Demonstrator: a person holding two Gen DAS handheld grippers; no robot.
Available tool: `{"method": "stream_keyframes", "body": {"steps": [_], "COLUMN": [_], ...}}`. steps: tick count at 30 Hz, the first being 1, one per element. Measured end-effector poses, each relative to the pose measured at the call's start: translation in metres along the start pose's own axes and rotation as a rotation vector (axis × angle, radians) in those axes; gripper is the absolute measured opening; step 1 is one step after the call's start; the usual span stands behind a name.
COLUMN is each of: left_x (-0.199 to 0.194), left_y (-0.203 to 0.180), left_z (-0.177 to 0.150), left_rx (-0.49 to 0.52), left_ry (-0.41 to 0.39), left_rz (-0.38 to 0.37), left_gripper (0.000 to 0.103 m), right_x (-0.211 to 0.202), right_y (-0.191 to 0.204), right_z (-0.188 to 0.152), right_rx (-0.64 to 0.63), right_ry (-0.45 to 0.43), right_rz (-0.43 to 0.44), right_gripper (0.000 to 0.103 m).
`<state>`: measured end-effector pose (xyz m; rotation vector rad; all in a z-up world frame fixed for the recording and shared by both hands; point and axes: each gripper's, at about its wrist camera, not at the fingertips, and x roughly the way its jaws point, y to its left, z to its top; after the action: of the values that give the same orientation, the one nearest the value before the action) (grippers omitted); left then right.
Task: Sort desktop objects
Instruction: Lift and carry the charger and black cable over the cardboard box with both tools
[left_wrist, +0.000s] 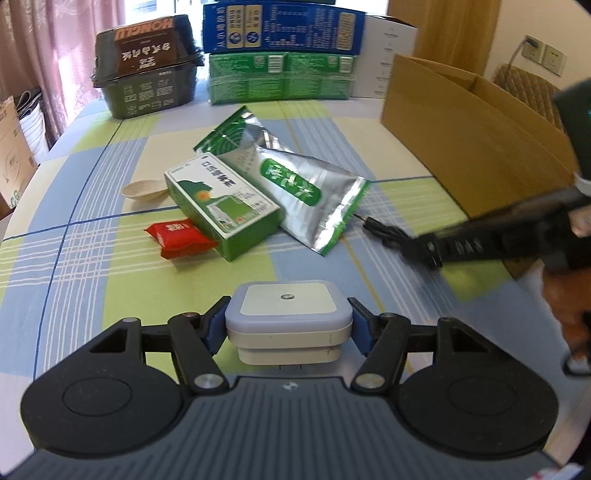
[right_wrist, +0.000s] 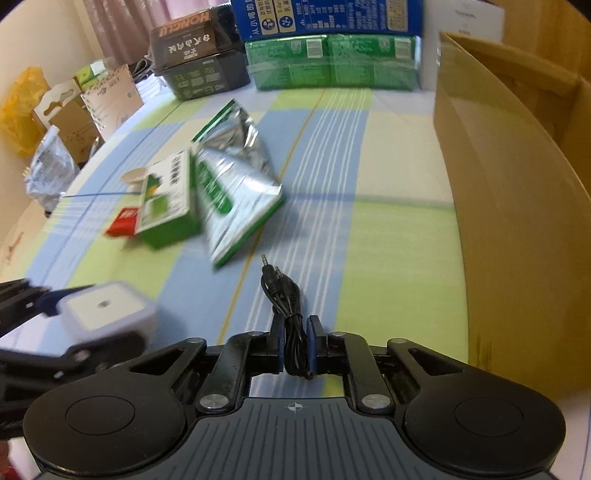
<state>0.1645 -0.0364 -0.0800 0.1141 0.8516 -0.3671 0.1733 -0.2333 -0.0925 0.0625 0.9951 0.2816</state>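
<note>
Clamped between the left gripper's (left_wrist: 288, 326) blue pads sits a rounded-square white plug (left_wrist: 288, 314) with a smooth matte top, held over the checked cloth of the worktop (left_wrist: 92, 258). Beyond the plug lie a green carton (left_wrist: 221, 205), a crinkled foil pouch (left_wrist: 291, 184) leaning on it, a glossy red packet (left_wrist: 177, 238) and a shallow cream dish (left_wrist: 144, 190). Right of the carton, the right gripper (right_wrist: 295, 341) pinches a coiled black cable (right_wrist: 284, 295) beside a plain cardboard box (right_wrist: 509, 206).
</note>
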Motion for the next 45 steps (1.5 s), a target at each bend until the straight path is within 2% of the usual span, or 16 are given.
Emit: {"method": "stream_keyframes", "body": {"steps": [6, 8, 10, 13, 17, 23, 25, 26, 39, 45], "left_x": [-0.018, -0.019, -0.021, -0.021, -0.02, -0.019, -0.017, -0.016, -0.012, -0.011], "left_y": [-0.018, -0.02, -0.021, -0.018, -0.013, -0.013, -0.013, -0.013, -0.015, -0.014], "left_z": [-0.021, -0.027, -0.032, -0.033, -0.032, -0.032, -0.032, -0.032, -0.031, -0.031], "left_rx": [0.037, 0.037, 0.041, 0.051, 0.033, 0.035, 0.033, 0.034, 0.041, 0.032], "left_ry": [0.015, 0.026, 0.032, 0.028, 0.024, 0.019, 0.023, 0.026, 0.026, 0.041], "left_rz": [-0.018, -0.02, -0.016, 0.0, 0.004, -0.003, -0.004, -0.004, 0.009, 0.016], "left_gripper": [0.061, 0.061, 0.061, 0.061, 0.061, 0.061, 0.062, 0.062, 0.063, 0.061], "right_x": [-0.02, -0.02, -0.018, -0.014, -0.007, 0.0, 0.0, 0.0, -0.004, -0.008], "right_y": [0.016, 0.02, 0.022, 0.021, 0.024, 0.031, 0.033, 0.034, 0.021, 0.018], "right_z": [-0.032, -0.035, -0.034, -0.033, -0.031, -0.03, -0.031, -0.032, -0.027, -0.027], "right_rx": [-0.06, -0.091, -0.116, -0.124, -0.145, -0.212, -0.227, -0.231, -0.106, -0.074], "right_ry": [-0.003, -0.012, -0.022, -0.024, -0.021, -0.025, -0.025, -0.024, -0.014, -0.019], "right_rz": [0.0, -0.01, -0.024, -0.021, 0.004, -0.01, -0.017, -0.021, 0.019, 0.023], "right_gripper": [0.01, 0.015, 0.024, 0.027, 0.027, 0.027, 0.017, 0.016, 0.015, 0.015]}}
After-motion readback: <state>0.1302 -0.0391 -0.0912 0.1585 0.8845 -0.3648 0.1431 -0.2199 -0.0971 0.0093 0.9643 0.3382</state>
